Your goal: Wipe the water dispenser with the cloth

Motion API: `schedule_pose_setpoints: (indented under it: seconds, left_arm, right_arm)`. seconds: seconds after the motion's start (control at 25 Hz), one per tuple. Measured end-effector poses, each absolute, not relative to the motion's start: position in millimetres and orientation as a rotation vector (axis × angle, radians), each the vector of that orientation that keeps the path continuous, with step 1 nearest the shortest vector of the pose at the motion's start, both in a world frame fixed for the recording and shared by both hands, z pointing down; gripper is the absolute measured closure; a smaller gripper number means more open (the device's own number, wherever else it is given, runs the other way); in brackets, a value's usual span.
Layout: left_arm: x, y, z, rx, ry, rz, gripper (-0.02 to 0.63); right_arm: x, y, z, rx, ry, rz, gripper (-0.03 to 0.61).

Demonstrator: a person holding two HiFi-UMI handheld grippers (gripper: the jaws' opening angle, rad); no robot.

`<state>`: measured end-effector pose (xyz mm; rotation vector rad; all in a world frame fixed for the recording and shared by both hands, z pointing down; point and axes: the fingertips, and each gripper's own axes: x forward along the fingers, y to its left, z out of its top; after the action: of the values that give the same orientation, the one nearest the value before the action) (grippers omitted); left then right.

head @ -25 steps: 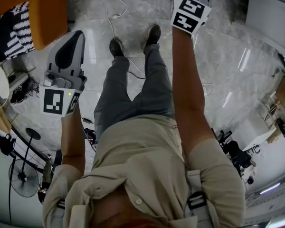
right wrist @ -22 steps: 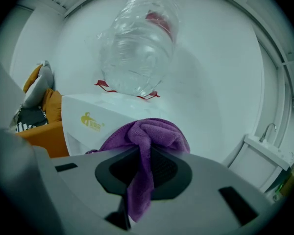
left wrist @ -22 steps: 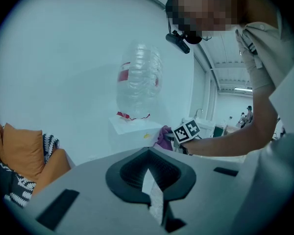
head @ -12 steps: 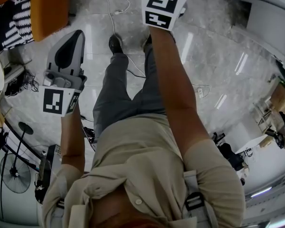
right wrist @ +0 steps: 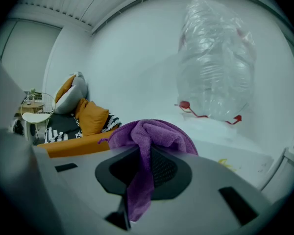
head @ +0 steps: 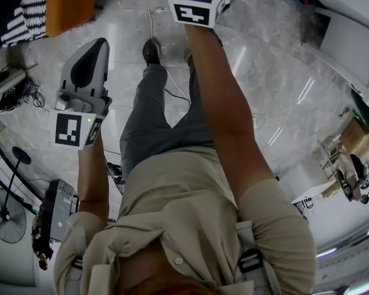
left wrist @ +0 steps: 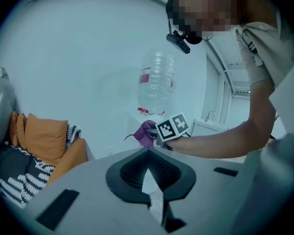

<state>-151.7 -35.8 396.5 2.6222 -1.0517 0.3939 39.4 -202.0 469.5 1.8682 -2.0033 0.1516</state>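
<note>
Right gripper [right wrist: 143, 155] and cloth [right wrist: 154, 131] farther outstretched

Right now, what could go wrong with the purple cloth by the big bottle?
The right hand-held gripper pinches only a fold of the cloth, so it might slip out during rubbing. The big clear bottle stands right ahead on the water dispenser; a hard push could perhaps wobble it.
</note>
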Motion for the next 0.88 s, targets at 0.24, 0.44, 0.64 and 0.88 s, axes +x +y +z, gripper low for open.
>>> schedule_pose_setpoints:
  seconds: [0.24, 0.44, 0.64, 0.88]
  left_arm:
    - [-167.3, -33.7, 410.5, 2.615, -1.052, 0.413, 0.598]
    - [-167.9, -36.8, 417.1, 2.605, -1.057, 0.406, 0.598]
    - [-164.0, -35.6, 424.6, 2.614, -1.028, 0.445, 0.598]
    - [-147.5, -44.1, 424.5, 2.617, -1.009, 0.429, 0.598]
  right_arm:
    - [18.8, -211.9, 509.1, 1.816, -2.016, 0.238, 0.515]
    - [14.6, -213.1, 543.5, 1.799, -2.0, 0.323, 0.515]
    - [22.3, -208.7, 567.2, 1.79, -1.964, 0.365, 0.515]
    - [61.2, -185.6, 581.5, 1.845, -1.867, 0.416, 0.515]
